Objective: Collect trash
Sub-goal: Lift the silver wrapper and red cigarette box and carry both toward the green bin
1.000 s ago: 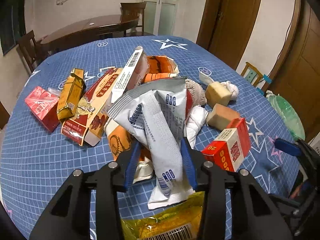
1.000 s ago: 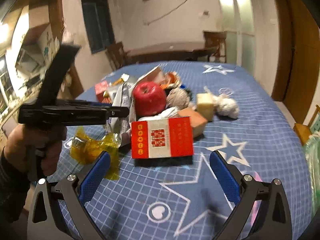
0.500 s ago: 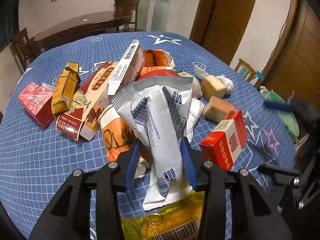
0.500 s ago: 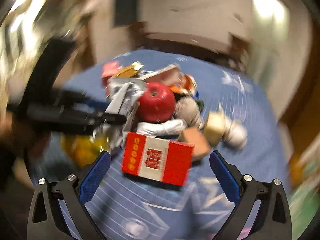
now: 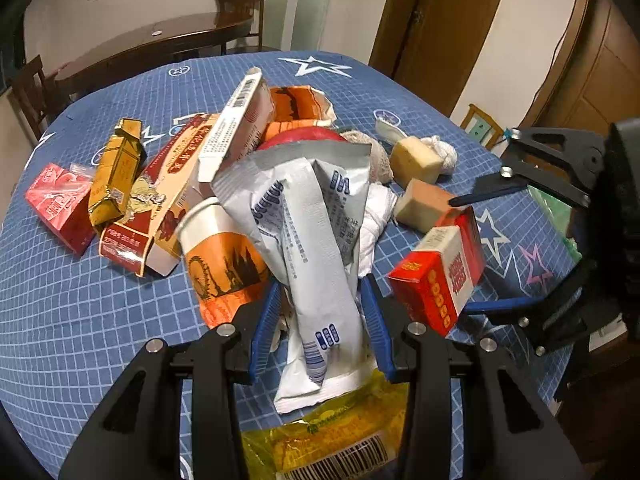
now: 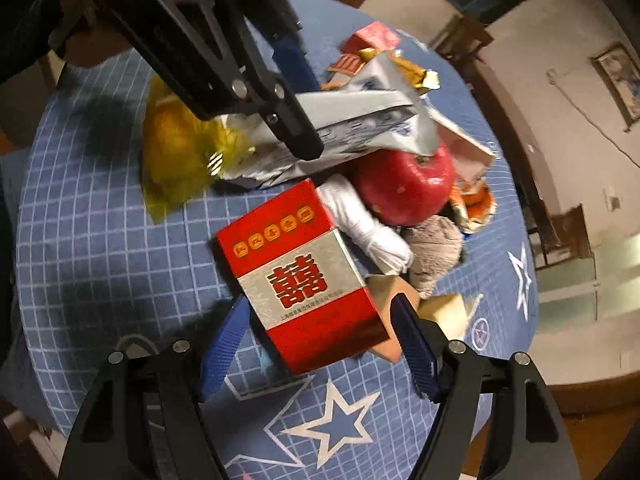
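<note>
Yellow wrapper (image 5: 332, 440) cut off by bottom edge.

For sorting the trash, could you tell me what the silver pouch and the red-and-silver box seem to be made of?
Silver pouch: probably foil-laminated plastic film, semi-matte; it creases sharply and crumples.
Red-and-silver box: likely printed paperboard, glossy; flat faces, crisp folded edges, light reflections on the red.
</note>
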A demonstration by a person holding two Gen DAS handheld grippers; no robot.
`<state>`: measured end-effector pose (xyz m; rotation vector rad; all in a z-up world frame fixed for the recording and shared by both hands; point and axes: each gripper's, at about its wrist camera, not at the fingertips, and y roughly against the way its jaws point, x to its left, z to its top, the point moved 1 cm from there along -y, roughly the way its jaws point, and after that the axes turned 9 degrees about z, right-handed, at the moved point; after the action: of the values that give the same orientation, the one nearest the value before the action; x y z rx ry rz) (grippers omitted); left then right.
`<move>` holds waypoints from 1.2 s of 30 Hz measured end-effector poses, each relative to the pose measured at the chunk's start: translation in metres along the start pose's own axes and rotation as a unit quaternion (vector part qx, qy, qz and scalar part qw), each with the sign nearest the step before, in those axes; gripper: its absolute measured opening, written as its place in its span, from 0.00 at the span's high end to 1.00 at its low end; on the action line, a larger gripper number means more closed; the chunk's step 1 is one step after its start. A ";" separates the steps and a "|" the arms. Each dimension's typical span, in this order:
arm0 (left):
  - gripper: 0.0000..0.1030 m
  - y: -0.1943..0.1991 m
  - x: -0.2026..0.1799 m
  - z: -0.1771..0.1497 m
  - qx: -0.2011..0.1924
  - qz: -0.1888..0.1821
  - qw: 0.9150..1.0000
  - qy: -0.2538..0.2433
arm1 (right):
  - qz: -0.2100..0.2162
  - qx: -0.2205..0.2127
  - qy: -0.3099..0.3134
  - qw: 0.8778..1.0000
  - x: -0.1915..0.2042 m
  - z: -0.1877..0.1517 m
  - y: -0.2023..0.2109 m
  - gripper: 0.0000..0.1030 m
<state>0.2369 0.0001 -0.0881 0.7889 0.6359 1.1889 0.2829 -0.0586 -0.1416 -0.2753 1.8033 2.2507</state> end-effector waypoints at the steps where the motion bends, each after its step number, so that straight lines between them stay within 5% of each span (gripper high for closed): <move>1: 0.62 -0.001 -0.001 0.000 0.002 -0.001 1.000 -0.002 | -0.001 0.006 0.006 1.000 0.000 -0.001 -0.005 0.29; 12: 0.67 -0.012 -0.010 0.002 -0.004 0.006 1.000 0.003 | 0.010 -0.018 -0.033 0.999 -0.003 0.008 -0.010 0.34; 19: 0.68 0.001 -0.003 0.000 -0.037 0.013 0.999 0.027 | -0.034 -0.092 -0.107 0.989 0.021 -0.001 0.019 0.36; 25: 0.68 0.028 -0.001 -0.003 -0.099 0.043 0.993 0.051 | -0.104 -0.206 -0.270 0.935 0.015 -0.025 0.059 0.36; 28: 0.68 0.042 -0.007 -0.008 -0.132 0.062 0.988 0.056 | -0.137 -0.261 -0.362 0.884 0.016 -0.033 0.077 0.35; 31: 0.68 0.058 -0.021 -0.012 -0.166 0.070 0.982 0.052 | -0.167 -0.291 -0.411 0.847 0.020 -0.033 0.087 0.35; 36: 0.68 0.085 -0.037 -0.013 -0.221 0.081 0.971 0.048 | -0.200 -0.312 -0.443 0.816 0.031 -0.029 0.095 0.35</move>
<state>0.1697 -0.0183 -0.0263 0.4118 0.3664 1.4588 0.2243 -0.1046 -0.0687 0.2490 0.4609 2.0324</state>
